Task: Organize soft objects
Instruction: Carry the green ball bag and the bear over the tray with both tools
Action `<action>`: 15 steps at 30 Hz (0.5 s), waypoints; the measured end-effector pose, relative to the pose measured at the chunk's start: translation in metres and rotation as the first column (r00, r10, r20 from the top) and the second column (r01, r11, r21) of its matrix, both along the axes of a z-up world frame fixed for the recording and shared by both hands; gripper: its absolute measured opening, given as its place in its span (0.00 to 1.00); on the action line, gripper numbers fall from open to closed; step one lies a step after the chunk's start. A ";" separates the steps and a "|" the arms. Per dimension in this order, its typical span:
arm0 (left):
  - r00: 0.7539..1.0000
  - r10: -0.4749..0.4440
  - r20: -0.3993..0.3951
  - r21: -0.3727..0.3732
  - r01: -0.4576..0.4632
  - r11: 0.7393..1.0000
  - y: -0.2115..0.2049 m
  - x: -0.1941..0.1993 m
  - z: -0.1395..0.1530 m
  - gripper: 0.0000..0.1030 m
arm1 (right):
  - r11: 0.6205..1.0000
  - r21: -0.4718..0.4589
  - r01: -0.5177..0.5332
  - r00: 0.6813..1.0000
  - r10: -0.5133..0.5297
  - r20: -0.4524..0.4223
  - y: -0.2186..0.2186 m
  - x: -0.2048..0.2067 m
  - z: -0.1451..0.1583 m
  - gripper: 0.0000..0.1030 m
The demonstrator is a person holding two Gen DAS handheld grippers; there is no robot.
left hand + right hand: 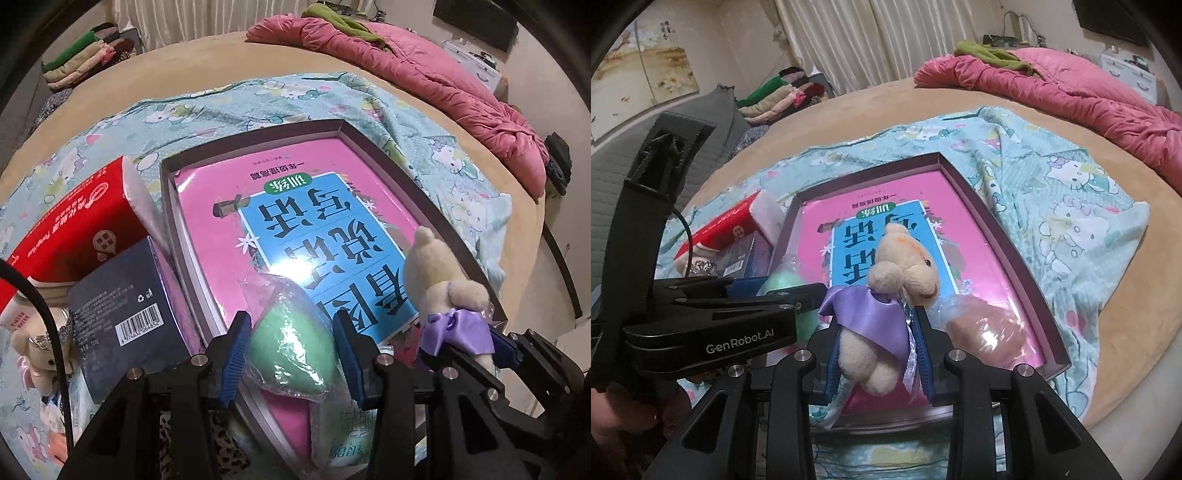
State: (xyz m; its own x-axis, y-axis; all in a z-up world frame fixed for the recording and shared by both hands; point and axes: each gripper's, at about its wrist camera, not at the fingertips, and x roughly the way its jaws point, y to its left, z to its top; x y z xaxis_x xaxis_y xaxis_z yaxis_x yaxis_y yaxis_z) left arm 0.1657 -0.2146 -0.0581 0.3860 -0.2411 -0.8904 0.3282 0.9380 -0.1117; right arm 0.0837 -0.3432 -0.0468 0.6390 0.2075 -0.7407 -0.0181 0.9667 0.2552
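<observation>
Straddling a green soft egg (291, 350) in clear wrap at the near-left edge of the shallow box (255, 129): left gripper (291, 354), blue pads on either side, jaws moderately wide; actual contact with the wrap impossible to judge. Probably poised here for setting the egg down or lifting it clear. Lying flat inside the box, a pink book (221, 221), filling almost the whole floor and serving as the landing surface. Crowding the box's left wall: a red carton (70, 221), a dark barcode box (125, 306) and a second small bear (33, 350). Pinching a cream plush bear (871, 354) by the body below its purple bow (864, 314): right gripper (877, 354), jaws narrowed tight on the fabric, head (905, 258) pointing toward the box's far edge, seemingly hovering above the near edge for placement. Resting in the near-right corner, a wrapped pink soft egg (986, 332).
</observation>
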 end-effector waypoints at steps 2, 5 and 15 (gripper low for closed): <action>1.000 0.003 -0.005 -0.008 -0.003 1.000 0.002 0.000 0.000 0.45 | 1.000 0.001 -0.003 1.000 0.003 -0.012 0.000 0.002 -0.002 0.34; 1.000 0.006 -0.009 -0.024 -0.007 1.000 0.004 -0.002 0.001 0.45 | 1.000 -0.008 -0.019 0.999 0.019 -0.039 0.004 0.006 -0.009 0.34; 1.000 0.009 -0.030 -0.044 -0.010 0.999 0.006 -0.002 0.000 0.45 | 1.000 -0.023 0.000 0.998 -0.001 -0.060 0.002 0.008 -0.013 0.36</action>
